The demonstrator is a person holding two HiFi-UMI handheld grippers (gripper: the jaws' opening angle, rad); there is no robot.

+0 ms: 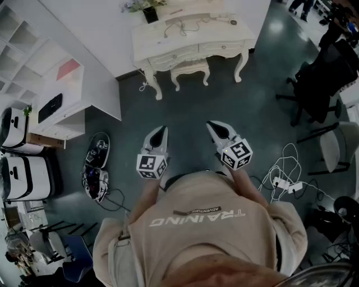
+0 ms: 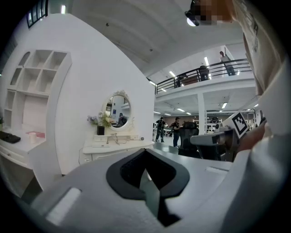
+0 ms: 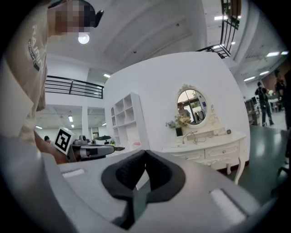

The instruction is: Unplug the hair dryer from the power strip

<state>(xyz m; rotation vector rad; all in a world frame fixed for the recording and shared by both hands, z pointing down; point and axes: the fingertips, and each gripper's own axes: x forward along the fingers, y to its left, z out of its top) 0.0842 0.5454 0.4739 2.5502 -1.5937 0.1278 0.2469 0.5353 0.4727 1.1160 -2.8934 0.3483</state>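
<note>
I stand on a dark floor a few steps from a white dressing table [image 1: 162, 42]. A pale cord [image 1: 185, 25] and a small dark-tipped item [image 1: 233, 22] lie on its top; I cannot make out a hair dryer. A white power strip [image 1: 287, 186] with tangled white cables lies on the floor to my right. My left gripper [image 1: 160, 132] and right gripper [image 1: 217, 128] are held side by side at chest height, pointing at the table. Both are shut and hold nothing. The left gripper view [image 2: 145, 154] and right gripper view [image 3: 145, 154] show the jaw tips meeting.
A stool [image 1: 190, 70] sits under the dressing table, and a plant pot [image 1: 149, 11] stands on its back edge. A white shelf unit [image 1: 59, 98] stands at left, with small devices and cables [image 1: 96, 165] on the floor beside it. Office chairs [image 1: 325, 78] stand at right.
</note>
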